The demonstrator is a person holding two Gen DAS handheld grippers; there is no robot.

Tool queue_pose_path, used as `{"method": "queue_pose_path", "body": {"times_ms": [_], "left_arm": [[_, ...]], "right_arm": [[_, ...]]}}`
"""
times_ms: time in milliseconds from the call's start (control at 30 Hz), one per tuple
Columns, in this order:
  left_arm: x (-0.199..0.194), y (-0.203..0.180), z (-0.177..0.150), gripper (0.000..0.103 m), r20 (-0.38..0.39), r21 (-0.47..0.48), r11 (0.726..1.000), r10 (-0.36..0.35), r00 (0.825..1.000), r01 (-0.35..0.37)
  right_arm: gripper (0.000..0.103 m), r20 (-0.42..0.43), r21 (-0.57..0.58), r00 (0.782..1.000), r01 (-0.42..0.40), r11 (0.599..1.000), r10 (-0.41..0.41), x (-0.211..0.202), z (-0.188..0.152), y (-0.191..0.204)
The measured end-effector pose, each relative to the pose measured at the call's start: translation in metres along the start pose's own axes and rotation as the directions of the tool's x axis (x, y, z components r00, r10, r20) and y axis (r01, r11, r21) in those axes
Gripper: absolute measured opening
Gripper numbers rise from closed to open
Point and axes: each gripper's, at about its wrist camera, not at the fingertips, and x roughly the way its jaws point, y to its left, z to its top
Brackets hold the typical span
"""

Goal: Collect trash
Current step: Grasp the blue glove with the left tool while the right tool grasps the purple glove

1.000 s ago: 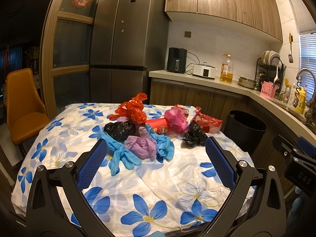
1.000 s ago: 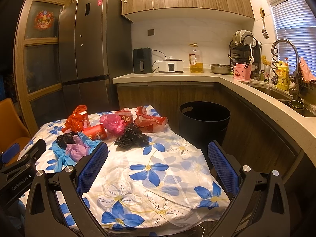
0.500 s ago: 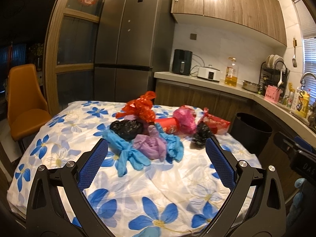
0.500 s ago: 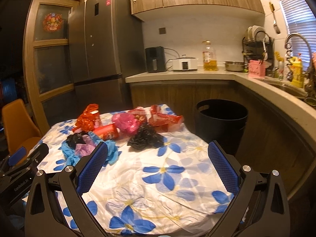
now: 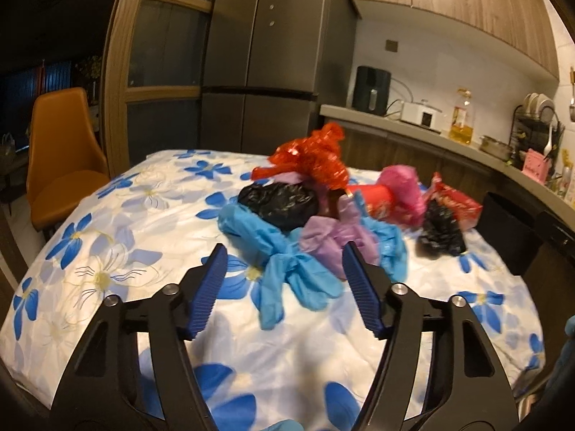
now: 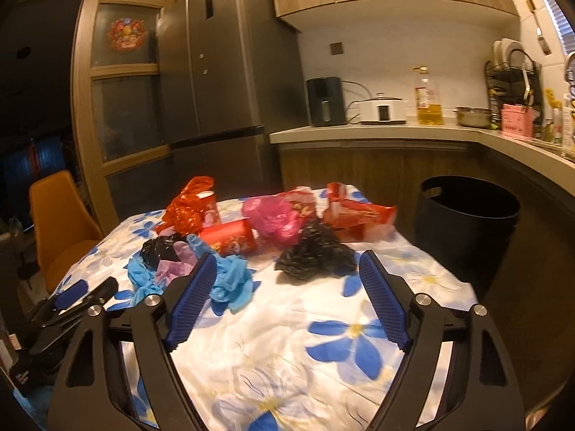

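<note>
The trash heap (image 5: 323, 208) sits mid-bench (image 5: 118, 237); only the right wrist view shows the whole black bin (image 6: 467, 222) beside it, cut off in the left view. The left gripper (image 5: 284, 262) and right gripper (image 6: 287, 269) have both just been closing, still parted, holding nothing. A blue glove (image 5: 287, 269) lies blurred between the left fingers, untouched.

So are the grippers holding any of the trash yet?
No. The left gripper and the right gripper have just been closing a bit, but nothing is between their fingers; the trash pile lies untouched ahead.
</note>
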Motion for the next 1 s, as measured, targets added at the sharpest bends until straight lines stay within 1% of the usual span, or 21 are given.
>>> {"method": "queue_pose_path", "body": {"times_ms": [133,167,233,267,333,367,400,467,500,600,667,767,800,867,1000], "left_arm": [[0.023,0.006,-0.003,0.054,-0.038,0.012,1.000,0.024,0.999,-0.023],[0.028,0.007,-0.004,0.053,-0.053,0.016,1.000,0.023,0.998,-0.022],[0.040,0.009,-0.006,0.049,-0.088,0.018,1.000,0.011,0.996,-0.009],[0.044,0.009,-0.006,0.047,-0.104,0.017,1.000,0.003,0.995,-0.002],[0.052,0.010,-0.008,0.042,-0.133,0.017,1.000,-0.011,0.991,0.013],[0.057,0.010,-0.009,0.037,-0.153,0.016,1.000,-0.014,0.988,0.016],[0.061,0.011,-0.010,0.030,-0.167,0.014,1.000,-0.019,0.986,0.022],[0.068,0.011,-0.013,0.023,-0.210,0.017,0.999,-0.034,0.977,0.038],[0.073,0.010,-0.015,0.014,-0.230,0.025,0.999,-0.028,0.973,0.035],[0.075,0.010,-0.017,0.002,-0.244,0.028,0.999,-0.034,0.969,0.042],[0.073,0.014,-0.017,0.001,-0.240,0.008,0.999,-0.048,0.969,0.052],[0.062,0.021,-0.014,0.000,-0.206,-0.010,0.999,-0.054,0.977,0.053],[0.056,0.024,-0.012,0.000,-0.186,-0.014,0.999,-0.054,0.981,0.052],[0.049,0.029,-0.009,0.000,-0.159,-0.011,1.000,-0.026,0.987,0.025],[0.040,0.041,-0.002,0.000,-0.142,-0.041,0.999,-0.006,0.990,0.000]], "right_arm": [[0.075,-0.013,-0.016,0.999,-0.043,0.999,0.043,0.024,-0.004,0.008],[0.075,-0.024,-0.016,0.998,-0.050,0.999,0.049,0.030,-0.005,0.010],[0.068,-0.040,-0.011,0.997,-0.067,0.998,0.066,0.040,-0.007,0.012],[0.068,-0.046,-0.012,0.996,-0.072,0.997,0.072,0.046,-0.009,0.014],[0.062,-0.059,-0.020,0.994,-0.089,0.996,0.087,0.055,-0.012,0.018],[0.062,-0.066,-0.022,0.993,-0.096,0.995,0.095,0.059,-0.013,0.020],[0.060,-0.074,-0.024,0.991,-0.111,0.994,0.109,0.064,-0.015,0.023],[0.058,-0.082,-0.030,0.989,-0.127,0.991,0.124,0.073,-0.018,0.029],[0.054,-0.089,-0.031,0.986,-0.143,0.989,0.140,0.077,-0.019,0.032],[0.048,-0.115,-0.048,0.979,-0.173,0.984,0.166,0.090,-0.023,0.043],[0.042,-0.134,-0.057,0.973,-0.195,0.979,0.186,0.098,-0.025,0.051],[0.036,-0.160,-0.075,0.963,-0.231,0.970,0.217,0.110,-0.029,0.062],[0.036,-0.166,-0.075,0.959,-0.243,0.967,0.228,0.113,-0.029,0.064],[0.036,-0.183,-0.073,0.952,-0.263,0.962,0.246,0.122,-0.031,0.069],[0.039,-0.208,-0.076,0.941,-0.287,0.955,0.267,0.137,-0.034,0.081]]}}
